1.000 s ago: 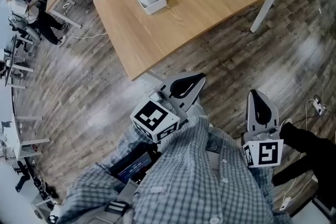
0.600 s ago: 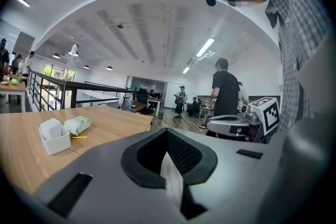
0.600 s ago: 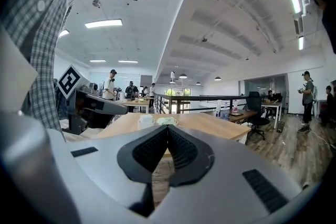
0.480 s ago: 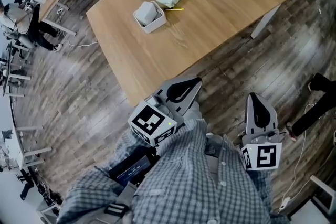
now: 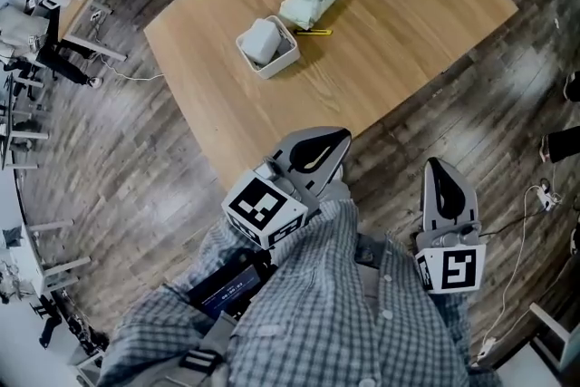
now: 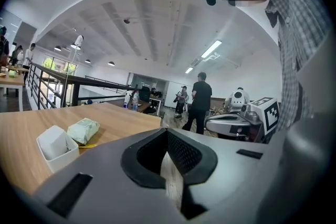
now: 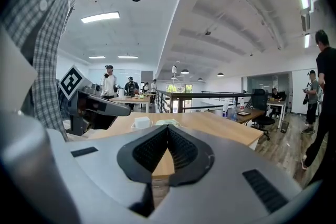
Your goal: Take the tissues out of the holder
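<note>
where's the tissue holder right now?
Head view: the white holder sits upper-left of centre on the wooden table, right beside a pale green soft pack, with a yellow pen next to them.

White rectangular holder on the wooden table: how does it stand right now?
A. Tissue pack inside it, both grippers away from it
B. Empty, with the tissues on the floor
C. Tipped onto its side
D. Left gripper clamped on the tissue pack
A: the white tissue pack sits inside the upright white rectangular holder, while the left gripper and right gripper are shut on nothing, near the person's body and well short of the holder.
</note>
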Available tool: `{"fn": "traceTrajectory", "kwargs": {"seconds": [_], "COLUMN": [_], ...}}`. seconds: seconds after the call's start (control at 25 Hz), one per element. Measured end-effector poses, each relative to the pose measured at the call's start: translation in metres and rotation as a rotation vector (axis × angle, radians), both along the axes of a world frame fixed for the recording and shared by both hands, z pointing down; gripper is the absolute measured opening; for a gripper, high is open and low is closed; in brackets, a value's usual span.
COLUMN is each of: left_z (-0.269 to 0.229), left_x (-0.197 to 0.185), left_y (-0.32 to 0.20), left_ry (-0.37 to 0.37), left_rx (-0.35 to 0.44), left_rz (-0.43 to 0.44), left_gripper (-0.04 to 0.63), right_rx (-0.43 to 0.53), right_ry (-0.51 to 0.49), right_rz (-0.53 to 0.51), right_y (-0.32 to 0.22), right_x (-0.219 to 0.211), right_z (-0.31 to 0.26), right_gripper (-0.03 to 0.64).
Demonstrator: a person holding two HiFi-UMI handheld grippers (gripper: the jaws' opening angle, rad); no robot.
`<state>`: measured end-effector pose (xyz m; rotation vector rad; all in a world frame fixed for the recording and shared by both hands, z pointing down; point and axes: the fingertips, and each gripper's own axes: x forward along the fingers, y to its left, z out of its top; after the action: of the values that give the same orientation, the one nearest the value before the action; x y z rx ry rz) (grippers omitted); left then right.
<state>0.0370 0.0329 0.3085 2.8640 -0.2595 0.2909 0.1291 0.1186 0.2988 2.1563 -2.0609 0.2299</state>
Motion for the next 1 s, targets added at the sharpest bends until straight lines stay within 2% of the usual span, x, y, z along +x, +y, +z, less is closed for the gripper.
{"fn": "traceTrajectory", "kwargs": {"seconds": [0.2,0.36,0.48,0.68,0.84,1.0], "left_z": [0.01,0.015,0.018,0.026,0.032,0.04], "left_x": [-0.006,-0.016,-0.025,-0.044,-0.052,-0.058], "left_y": [-0.032,-0.067,-0.085,-0.118,-0.137,-0.159], "left_ry": [-0.001,-0.008,-0.014,-0.016,-0.024,-0.03], "left_rx": [-0.009,-0.029,-0.044,-0.065,-0.067,-0.093], "left_rz": [-0.002,-0.026,-0.043,-0.11,-0.169,-0.244], "left_gripper": [0.006,0.006,0.006,0.006,0.006,0.006], "right_rx": [-0.035,-0.024,-0.065,-0.158,-0.086,-0.115], "right_ry": [0.022,0.001,0.012,0.039,-0.007,-0.02], "right_rz": [-0.028,-0.055,-0.086,-0.152,-0.196,-0.253], "right_y": [-0.034,-0.079,-0.1,-0.125,-0.156,-0.178], "right_x": [-0.005,-0.014,-0.021,-0.034,-0.043,-0.039], "right_z": [0.014,0.012,0.017,0.036,0.025,0.034], "right_gripper": [0.011,0.011,0.011,0.011,0.011,0.011]}}
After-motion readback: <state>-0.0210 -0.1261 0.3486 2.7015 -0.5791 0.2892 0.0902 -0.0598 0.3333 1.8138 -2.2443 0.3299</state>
